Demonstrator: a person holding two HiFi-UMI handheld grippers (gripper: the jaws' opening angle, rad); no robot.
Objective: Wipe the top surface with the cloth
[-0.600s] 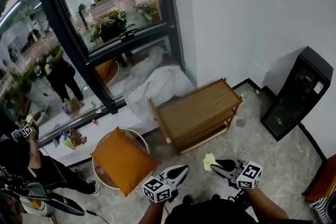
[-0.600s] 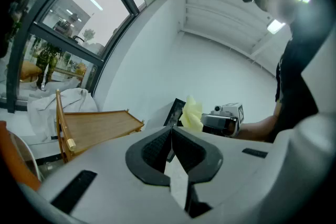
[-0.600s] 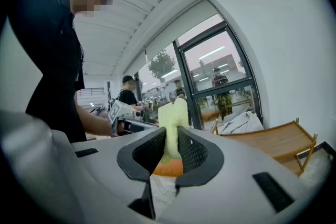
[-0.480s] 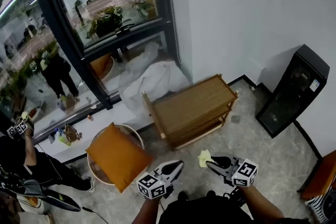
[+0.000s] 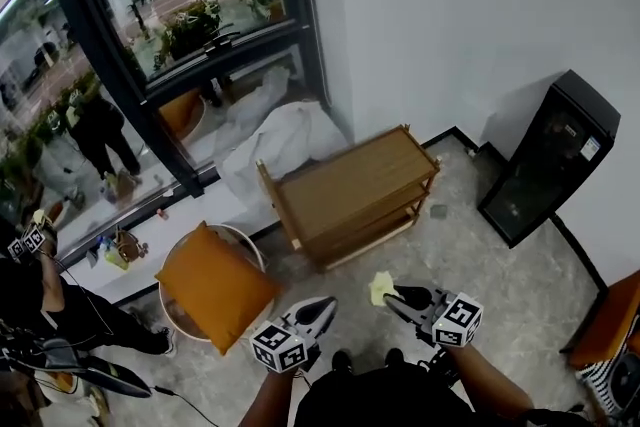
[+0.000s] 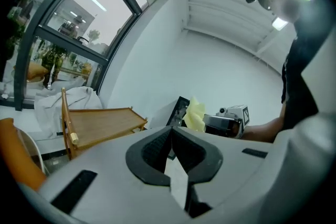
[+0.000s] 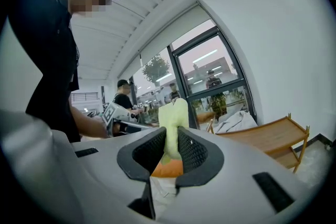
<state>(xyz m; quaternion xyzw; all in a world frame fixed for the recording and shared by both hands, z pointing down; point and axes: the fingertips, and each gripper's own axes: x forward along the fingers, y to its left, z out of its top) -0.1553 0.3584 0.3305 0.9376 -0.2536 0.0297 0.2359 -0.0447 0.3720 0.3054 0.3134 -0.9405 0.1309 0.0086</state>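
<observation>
The pale yellow folded cloth (image 5: 379,287) was pinched by its lower part between the fingers (image 7: 195,153) of the right gripper (image 5: 396,296), and its free end stood up past the fingertips. It was held in the air over the grey speckled floor (image 5: 490,265), close to the person and well apart from the low wooden shelf rack (image 5: 345,187). The rack stood farther off, by the white wall (image 5: 450,15), and the cloth touched no part of its slatted top.

The left gripper (image 5: 324,306) hung just to the left of the right one at much the same height. Its dark ribbed fingers (image 6: 155,148) were pressed together on themselves, tips meeting in a thin line. Both grippers pointed away from the person, roughly toward the rack.

Left of the rack an orange square cushion (image 5: 213,285) lay tilted on a round white-rimmed base (image 5: 252,245). Behind the rack's far left end a crumpled white sheet (image 5: 278,140) was heaped at the foot of the dark-framed window (image 5: 160,65). To the right — near the corner of the wall — stood a tall black cabinet (image 5: 545,170). At the far left edge another person in dark clothes (image 5: 60,310) crouched on the floor.
</observation>
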